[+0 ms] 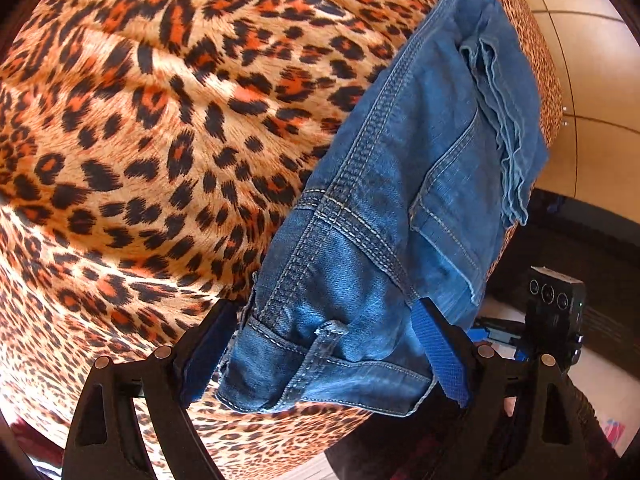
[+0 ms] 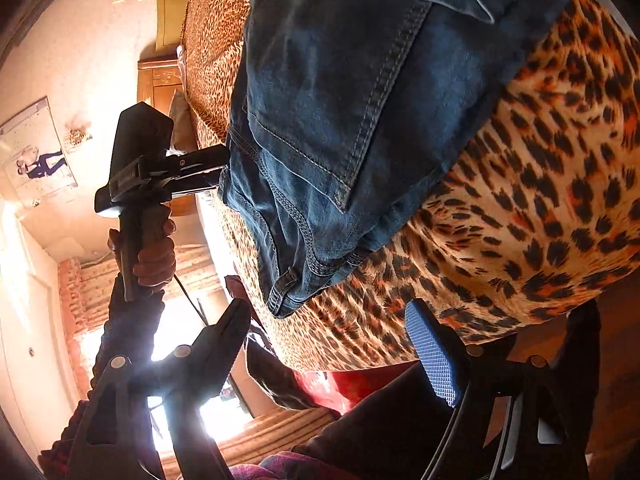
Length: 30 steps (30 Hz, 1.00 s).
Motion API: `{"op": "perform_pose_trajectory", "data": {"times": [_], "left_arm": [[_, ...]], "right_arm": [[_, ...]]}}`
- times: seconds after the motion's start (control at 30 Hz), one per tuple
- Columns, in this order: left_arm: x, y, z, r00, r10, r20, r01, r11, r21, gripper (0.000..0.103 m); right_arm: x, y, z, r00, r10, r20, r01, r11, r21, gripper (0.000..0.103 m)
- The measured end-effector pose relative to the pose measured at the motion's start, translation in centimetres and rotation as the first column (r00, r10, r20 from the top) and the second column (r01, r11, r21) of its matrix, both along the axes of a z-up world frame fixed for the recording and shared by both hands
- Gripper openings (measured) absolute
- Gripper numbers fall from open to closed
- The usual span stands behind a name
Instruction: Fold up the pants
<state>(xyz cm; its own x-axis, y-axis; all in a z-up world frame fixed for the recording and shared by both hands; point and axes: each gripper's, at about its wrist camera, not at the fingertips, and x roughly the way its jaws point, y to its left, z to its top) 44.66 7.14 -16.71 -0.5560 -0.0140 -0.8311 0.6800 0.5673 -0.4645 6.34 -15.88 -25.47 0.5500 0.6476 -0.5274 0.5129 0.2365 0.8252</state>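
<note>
Blue denim pants (image 1: 400, 208) lie folded in a compact stack on a leopard-print bed cover (image 1: 160, 140), at its near edge. My left gripper (image 1: 324, 352) is open, its two blue-padded fingers on either side of the waistband end of the stack. In the right wrist view the pants (image 2: 352, 112) fill the upper middle, back pocket showing. My right gripper (image 2: 332, 320) is open and empty, just below the pants' waistband corner, apart from it. The left gripper (image 2: 200, 164) also shows there, at the pants' left edge.
The leopard-print bed cover (image 2: 540, 200) drops off at the near edge. A tan tiled floor (image 1: 592, 80) lies beyond the bed at right. A wooden nightstand (image 2: 160, 80), a wall poster (image 2: 36, 148) and a bright window (image 2: 192, 344) are at left.
</note>
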Motion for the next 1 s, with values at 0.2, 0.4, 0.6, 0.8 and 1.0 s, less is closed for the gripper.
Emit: {"op": "perform_pose_trajectory", "data": {"times": [0.2, 0.4, 0.6, 0.8, 1.0], "left_arm": [[1.2, -0.6, -0.3, 0.996, -0.086, -0.036, 0.085, 0.996, -0.024, 0.091], [0.2, -1.0, -0.3, 0.985, -0.168, -0.044, 0.167, 0.986, -0.026, 0.093], [-0.9, -2.1, -0.6, 0.975, -0.217, -0.043, 0.216, 0.976, -0.025, 0.094], [0.2, -0.6, 0.5, 0.995, -0.098, 0.021, 0.099, 0.993, -0.061, 0.094], [0.7, 6.0, 2.5, 0.949, 0.303, 0.093, -0.291, 0.949, -0.125, 0.094]], "right_arm": [[0.0, 3.1, -2.2, 0.976, -0.214, 0.029, 0.207, 0.964, 0.167, 0.087], [1.2, 5.2, -1.1, 0.970, -0.244, 0.022, 0.238, 0.958, 0.158, 0.091], [0.8, 5.6, -1.1, 0.954, -0.299, -0.024, 0.298, 0.940, 0.166, 0.091], [-0.4, 3.2, 2.7, 0.969, -0.246, -0.027, 0.245, 0.969, -0.016, 0.091], [-0.5, -1.8, 6.8, 0.984, -0.179, -0.021, 0.173, 0.968, -0.181, 0.091]]}}
